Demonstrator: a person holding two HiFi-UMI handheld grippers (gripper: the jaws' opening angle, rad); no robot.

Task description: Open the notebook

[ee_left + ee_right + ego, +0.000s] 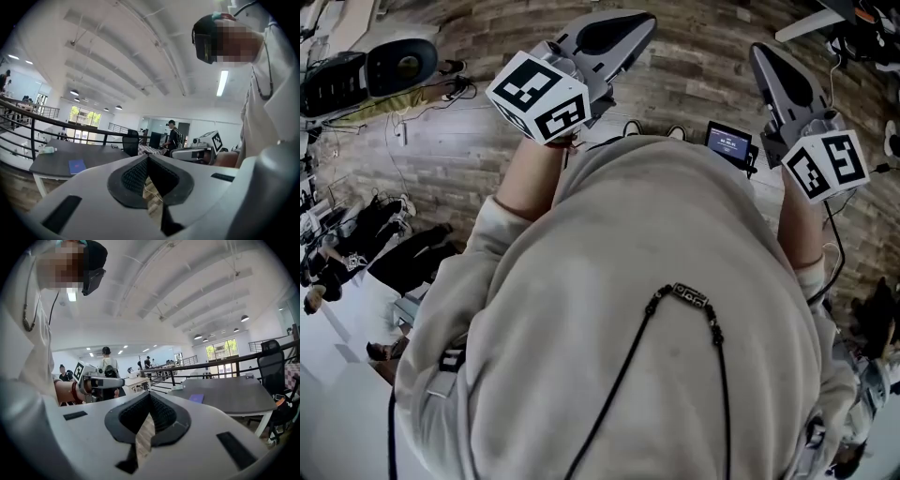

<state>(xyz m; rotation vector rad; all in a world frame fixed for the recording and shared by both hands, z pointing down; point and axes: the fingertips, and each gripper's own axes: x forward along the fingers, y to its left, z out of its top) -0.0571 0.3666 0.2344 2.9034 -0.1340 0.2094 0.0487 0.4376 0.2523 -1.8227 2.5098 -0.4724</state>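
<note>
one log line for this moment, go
left gripper shut, empty | right gripper shut, empty | notebook closed on table, out of reach

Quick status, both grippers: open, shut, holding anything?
Left gripper: jaws closed, nothing between them.
Right gripper: jaws closed, nothing between them.

I count two tools: my left tool [147, 158] and my right tool [150, 394]. One carries a marker cube [539, 97] and the other a second cube [827, 165] (two cubes in all). There is one grey counter [101, 157], with one blue notebook [77, 166] and one small bottle [48, 150], and one black chair [131, 142].
</note>
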